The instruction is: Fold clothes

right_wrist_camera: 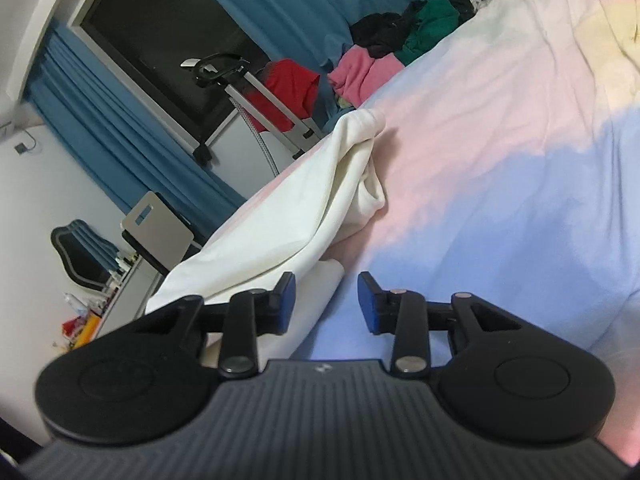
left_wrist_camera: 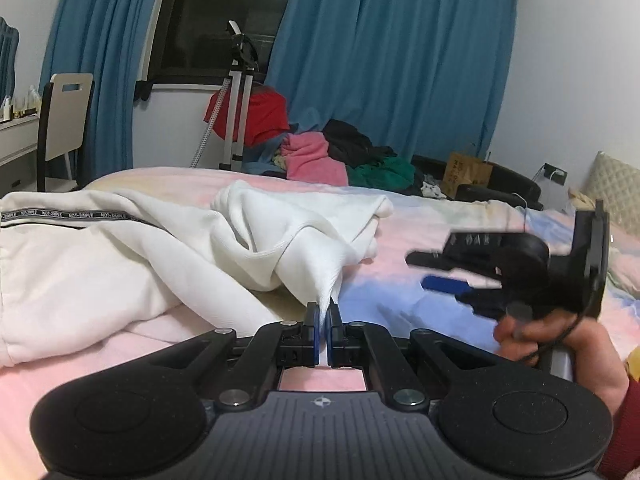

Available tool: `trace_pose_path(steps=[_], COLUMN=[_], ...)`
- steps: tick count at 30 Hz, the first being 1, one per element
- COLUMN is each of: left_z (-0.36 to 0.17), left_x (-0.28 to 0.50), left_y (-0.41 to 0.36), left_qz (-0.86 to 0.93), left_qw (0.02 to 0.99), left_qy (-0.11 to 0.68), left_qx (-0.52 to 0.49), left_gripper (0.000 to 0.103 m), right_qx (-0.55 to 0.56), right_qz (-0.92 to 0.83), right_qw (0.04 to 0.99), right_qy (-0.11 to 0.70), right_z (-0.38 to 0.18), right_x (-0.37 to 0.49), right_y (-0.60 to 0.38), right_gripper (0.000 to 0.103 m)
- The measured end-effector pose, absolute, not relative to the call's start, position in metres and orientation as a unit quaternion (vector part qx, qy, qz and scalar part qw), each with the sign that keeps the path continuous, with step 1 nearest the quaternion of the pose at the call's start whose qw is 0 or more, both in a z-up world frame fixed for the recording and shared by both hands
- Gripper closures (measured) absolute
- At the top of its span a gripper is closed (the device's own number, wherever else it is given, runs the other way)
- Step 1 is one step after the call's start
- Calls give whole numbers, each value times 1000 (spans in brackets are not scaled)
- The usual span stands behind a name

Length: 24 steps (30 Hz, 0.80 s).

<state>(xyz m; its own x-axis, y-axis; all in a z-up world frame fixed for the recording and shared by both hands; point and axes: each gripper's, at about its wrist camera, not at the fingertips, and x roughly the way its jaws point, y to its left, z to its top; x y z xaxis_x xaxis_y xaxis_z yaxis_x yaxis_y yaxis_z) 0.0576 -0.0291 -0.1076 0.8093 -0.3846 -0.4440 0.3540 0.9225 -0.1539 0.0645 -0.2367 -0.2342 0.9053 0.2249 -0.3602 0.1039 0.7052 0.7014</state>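
A white garment (left_wrist_camera: 120,248) with a black lettered stripe lies rumpled on the pastel bed sheet (left_wrist_camera: 440,232). My left gripper (left_wrist_camera: 324,312) is shut on a pinched edge of it, and the cloth rises taut from the blue pads. To its right, my right gripper (left_wrist_camera: 444,276) hovers above the sheet, held by a hand (left_wrist_camera: 560,344), open and blurred. In the right wrist view the right gripper (right_wrist_camera: 326,300) stands open over the blue part of the sheet (right_wrist_camera: 500,208), with nothing between its fingers. The white garment (right_wrist_camera: 304,208) lies just left of its left finger.
A heap of red, pink, black and green clothes (left_wrist_camera: 332,148) lies past the far edge of the bed. A garment steamer stand (left_wrist_camera: 240,92) and blue curtains (left_wrist_camera: 400,60) stand behind. A chair (left_wrist_camera: 64,120) and desk are at left, a pillow (left_wrist_camera: 616,184) at right.
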Motion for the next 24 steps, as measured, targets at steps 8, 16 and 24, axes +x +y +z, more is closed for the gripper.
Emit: trace_pose_path(steps=[8,16,24], left_z=[-127,-154,-157], left_x=[72,101,113], left_y=[-19,1,17], left_qz=[-234,-244,-244], left_qw=[934,908,899], left_qy=[260,304,301], left_qx=[-72,-152,-204], left_gripper=[100,100,100], right_qx=[392,415,407], right_qz=[126,131,71], right_qw=[874,843,854], right_qy=[257,316,315], right_z=[-220,-241,-236], right_x=[120,165,204], right_y=[-221,-200,-189], right_gripper=[36,36,53])
